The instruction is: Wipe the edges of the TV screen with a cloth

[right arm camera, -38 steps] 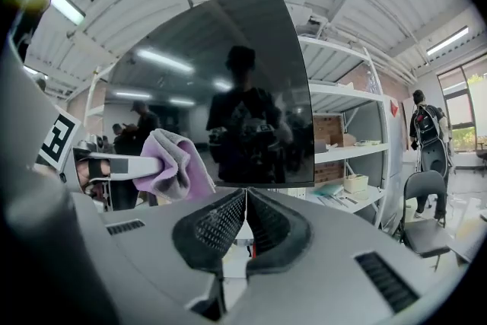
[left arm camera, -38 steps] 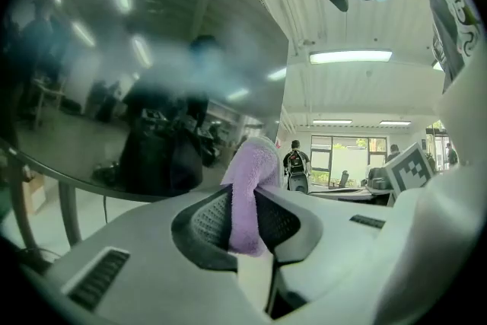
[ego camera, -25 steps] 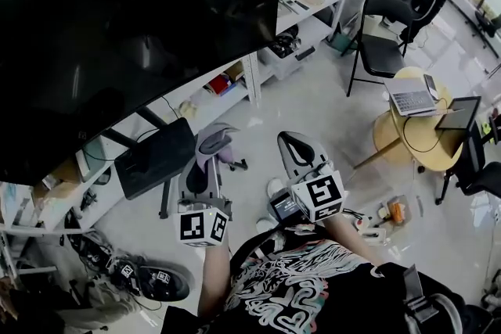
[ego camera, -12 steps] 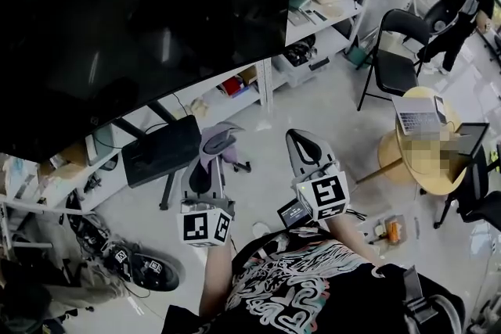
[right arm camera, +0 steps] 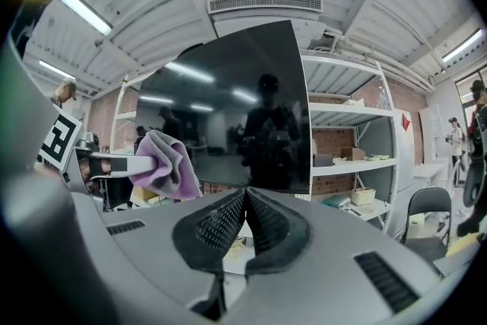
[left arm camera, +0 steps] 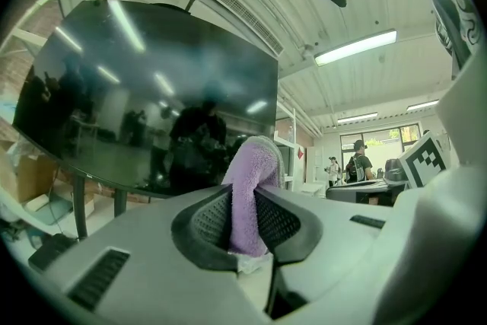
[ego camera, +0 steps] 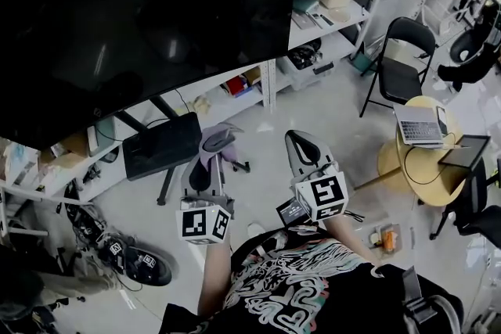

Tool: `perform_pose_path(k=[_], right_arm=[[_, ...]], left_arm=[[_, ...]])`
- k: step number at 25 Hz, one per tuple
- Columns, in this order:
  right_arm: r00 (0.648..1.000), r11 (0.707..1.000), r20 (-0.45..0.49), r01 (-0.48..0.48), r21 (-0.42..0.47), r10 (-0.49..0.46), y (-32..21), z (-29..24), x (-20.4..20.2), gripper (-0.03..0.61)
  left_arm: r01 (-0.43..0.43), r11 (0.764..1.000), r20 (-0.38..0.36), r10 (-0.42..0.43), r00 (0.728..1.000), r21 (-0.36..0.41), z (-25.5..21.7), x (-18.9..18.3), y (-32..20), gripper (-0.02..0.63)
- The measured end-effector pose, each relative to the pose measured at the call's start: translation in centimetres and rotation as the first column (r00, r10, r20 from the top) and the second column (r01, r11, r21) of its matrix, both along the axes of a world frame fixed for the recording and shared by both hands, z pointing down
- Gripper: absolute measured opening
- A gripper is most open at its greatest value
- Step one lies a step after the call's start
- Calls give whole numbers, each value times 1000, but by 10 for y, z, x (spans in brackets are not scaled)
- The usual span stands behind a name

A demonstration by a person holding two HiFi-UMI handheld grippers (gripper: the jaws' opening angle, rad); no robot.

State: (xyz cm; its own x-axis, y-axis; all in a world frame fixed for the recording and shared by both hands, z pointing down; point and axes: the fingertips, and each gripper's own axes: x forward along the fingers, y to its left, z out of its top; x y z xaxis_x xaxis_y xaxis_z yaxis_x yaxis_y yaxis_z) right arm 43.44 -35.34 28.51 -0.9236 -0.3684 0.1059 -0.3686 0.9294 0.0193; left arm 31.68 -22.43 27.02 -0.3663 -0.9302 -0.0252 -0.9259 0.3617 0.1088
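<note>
Left gripper [left arm camera: 245, 198]: jaws clamped on a purple cloth [left arm camera: 251, 164]. The cloth is a folded wad standing up out of the pinch, tip toward 12 o'clock

Right gripper [right arm camera: 245, 202]: jaws pressed together, nothing between them

Both grippers are held low in front of the person's torso, side by side. In the head view the left sits near 7 o'clock and the right near 5 o'clock

TV screen [ego camera: 141, 27]: dark, and fills the head view from 9 to 12 o'clock. Its lower edge runs on a slant above the grippers. The cloth is well apart from it, with no contact anywhere. From the right gripper's camera the cloth shows at 9 o'clock and the screen's right-hand edge and lower corner at 12 to 1 o'clock

Further out:
- white shelving [ego camera: 333, 0] at 1 o'clock, behind the screen
- black folding chair [ego camera: 403, 59] at 2 o'clock
- round tabletop [ego camera: 391, 156] with a laptop [ego camera: 419, 125] at 3 o'clock

Step in hand, as I judge it: the approach. The cloth is in grip and wiping has not begun

Next move calls for lifting the left gripper to the nearest edge, probably the lower one or that lower right corner. The cloth tip then goes against the bezel and runs along it with light, even pressure. The hard jaws should stay off the glass. The right gripper has no evident job and only needs to keep clear
</note>
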Motion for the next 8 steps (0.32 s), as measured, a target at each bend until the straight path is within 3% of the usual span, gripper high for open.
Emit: perform_pose_path(k=[8], right_arm=[[1000,1000,-3,11,8,-11,-5,0,3,29]], left_arm=[[-9,1000,17,9,1000,6,-5,8,-9,55]])
